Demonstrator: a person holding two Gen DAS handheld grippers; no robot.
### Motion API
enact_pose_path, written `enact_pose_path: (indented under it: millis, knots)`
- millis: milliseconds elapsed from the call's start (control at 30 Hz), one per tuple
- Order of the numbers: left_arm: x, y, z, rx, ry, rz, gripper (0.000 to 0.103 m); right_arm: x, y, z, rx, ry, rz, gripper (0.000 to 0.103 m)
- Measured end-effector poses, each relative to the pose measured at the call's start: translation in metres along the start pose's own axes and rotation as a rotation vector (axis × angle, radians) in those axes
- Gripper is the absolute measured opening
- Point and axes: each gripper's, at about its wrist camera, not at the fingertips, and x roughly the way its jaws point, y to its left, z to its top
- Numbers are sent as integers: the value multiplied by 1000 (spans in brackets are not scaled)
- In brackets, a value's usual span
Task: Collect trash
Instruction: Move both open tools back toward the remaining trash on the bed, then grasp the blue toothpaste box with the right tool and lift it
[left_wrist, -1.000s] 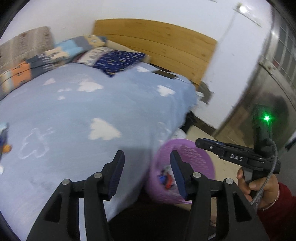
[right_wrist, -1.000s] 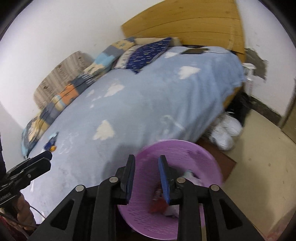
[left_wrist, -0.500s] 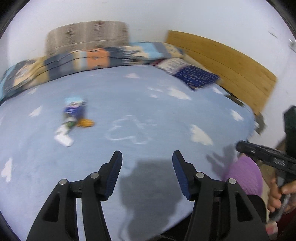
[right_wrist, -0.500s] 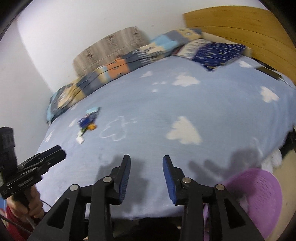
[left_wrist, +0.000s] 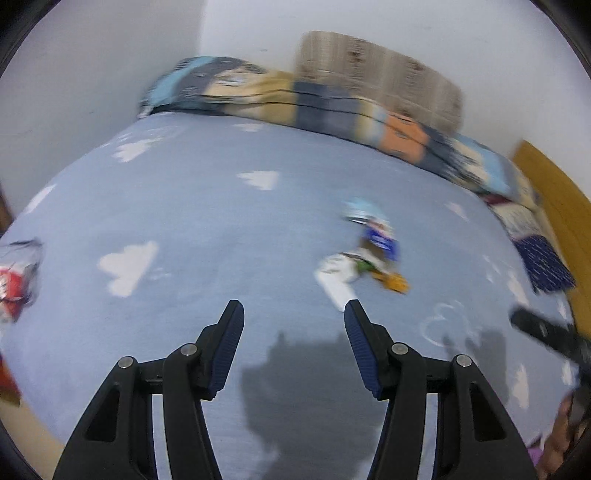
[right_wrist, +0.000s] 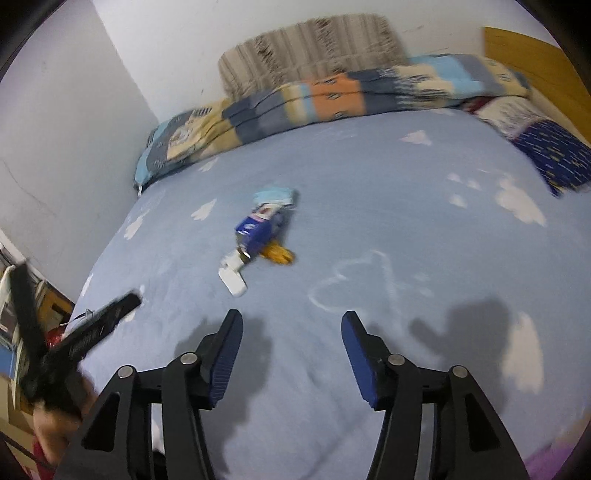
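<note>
A small heap of trash lies mid-bed on the blue cloud blanket (right_wrist: 369, 192): a blue wrapper (right_wrist: 258, 226) (left_wrist: 380, 240), a light-blue face mask (right_wrist: 275, 195) (left_wrist: 360, 211), a white piece (right_wrist: 232, 277) (left_wrist: 334, 278) and an orange scrap (right_wrist: 279, 254) (left_wrist: 394, 282). My left gripper (left_wrist: 293, 323) hovers open over the blanket, short of the heap, nothing between its fingers. My right gripper (right_wrist: 291, 323) is also over the blanket with its jaws opening and empty; the heap lies beyond its left finger. A red-and-white wrapper (left_wrist: 14, 280) lies at the bed's left edge.
Folded patchwork quilts (right_wrist: 332, 99) and a striped cushion (right_wrist: 310, 48) line the far wall. A navy pillow (right_wrist: 557, 155) and wooden headboard (right_wrist: 532, 51) are at the right. The purple basket's rim (right_wrist: 554, 465) shows at bottom right. White walls meet at the corner.
Both grippers swung left from the purple basket to over the bed, facing the trash heap. The right gripper's jaws widened. The basket has almost left both views.
</note>
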Motion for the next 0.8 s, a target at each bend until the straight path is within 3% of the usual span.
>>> enact_pose_path:
  millis: [333, 500, 633, 700, 733, 800]
  knots:
    - [6, 37, 1, -119, 27, 45, 55, 169, 48, 96, 56, 145, -68, 61]
    - [11, 41, 1, -138, 47, 50, 55, 231, 56, 113, 39, 231, -169, 61]
    - [14, 34, -2, -115, 64, 40, 55, 246, 47, 113, 61, 236, -158, 61]
    - [14, 32, -3, -114, 67, 33, 55, 248, 39, 113, 76, 249, -108, 54]
    - [14, 31, -2, -115, 69, 29, 55, 245, 36, 113, 87, 248, -85, 36]
    - [15, 29, -3, -113, 72, 23, 55, 237, 29, 110, 115, 241, -14, 28]
